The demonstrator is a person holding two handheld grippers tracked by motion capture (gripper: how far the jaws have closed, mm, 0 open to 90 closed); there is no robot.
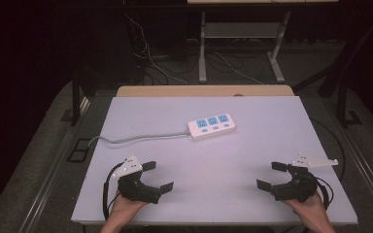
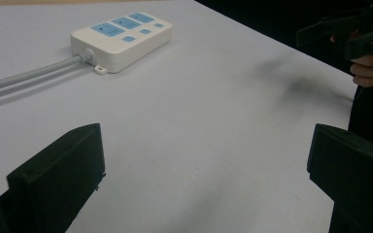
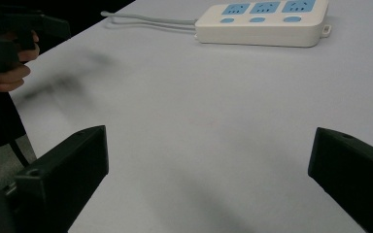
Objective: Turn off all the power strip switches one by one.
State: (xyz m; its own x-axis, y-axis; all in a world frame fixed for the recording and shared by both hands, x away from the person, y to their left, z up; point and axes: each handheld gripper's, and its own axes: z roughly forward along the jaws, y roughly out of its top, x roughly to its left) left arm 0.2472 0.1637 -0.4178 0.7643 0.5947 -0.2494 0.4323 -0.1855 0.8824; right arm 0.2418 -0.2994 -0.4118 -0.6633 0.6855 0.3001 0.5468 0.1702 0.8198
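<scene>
A white power strip (image 1: 212,126) with three blue sockets lies past the middle of the pale table (image 1: 252,155), its grey cable (image 1: 136,138) running off to the left. My left gripper (image 1: 157,175) rests near the front left edge, jaws wide open, nothing between them. At the front right my right gripper (image 1: 271,175) is open too and empty. In the left gripper view the power strip (image 2: 121,40) sits far ahead at upper left, beyond the gripper (image 2: 206,160). In the right gripper view the power strip (image 3: 262,22) lies ahead at top right of the gripper (image 3: 209,160).
A wooden table edge (image 1: 204,91) shows behind the pale top. Beyond it are metal table legs (image 1: 202,48) and loose cables on a dark floor. A hand holding the other gripper (image 2: 364,39) appears at the far right of the left gripper view.
</scene>
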